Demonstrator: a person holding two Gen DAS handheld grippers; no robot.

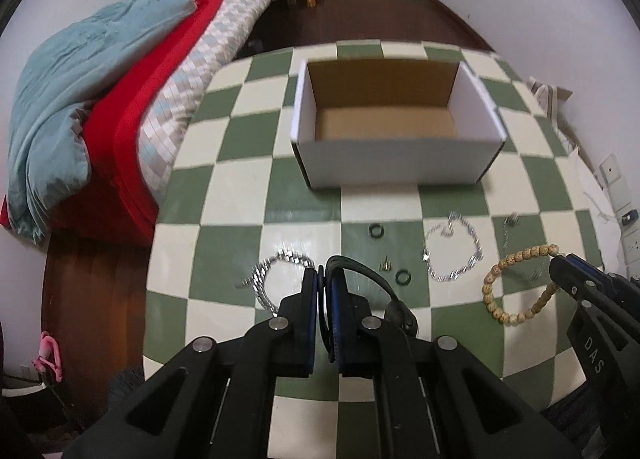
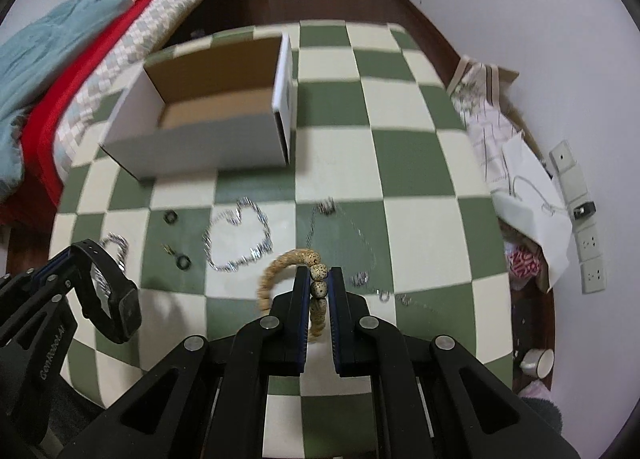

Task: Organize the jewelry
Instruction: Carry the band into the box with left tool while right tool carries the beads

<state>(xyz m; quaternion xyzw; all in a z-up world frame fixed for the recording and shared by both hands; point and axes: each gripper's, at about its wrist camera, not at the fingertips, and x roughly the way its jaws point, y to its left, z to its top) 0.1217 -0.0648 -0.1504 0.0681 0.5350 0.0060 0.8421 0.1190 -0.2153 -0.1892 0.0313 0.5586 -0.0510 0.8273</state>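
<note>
Box [image 1: 396, 163] seen far of both grippers — left gripper [image 1: 326, 279] clamped on watch [image 2: 116, 299], nearer box; right gripper [image 2: 320, 279] clamped on beads [image 2: 320, 279].

1. The bed [image 1: 132, 71] is cut off by the left edge in both views.
2. The small gold piece [image 1: 385, 264] is too tiny to identify.
3. The thin chain [image 2: 362, 247] is motion-blurred.
4. The beaded bracelet [image 2: 280, 275] is partly hidden behind the right gripper's fingers [image 2: 301, 299].
</note>
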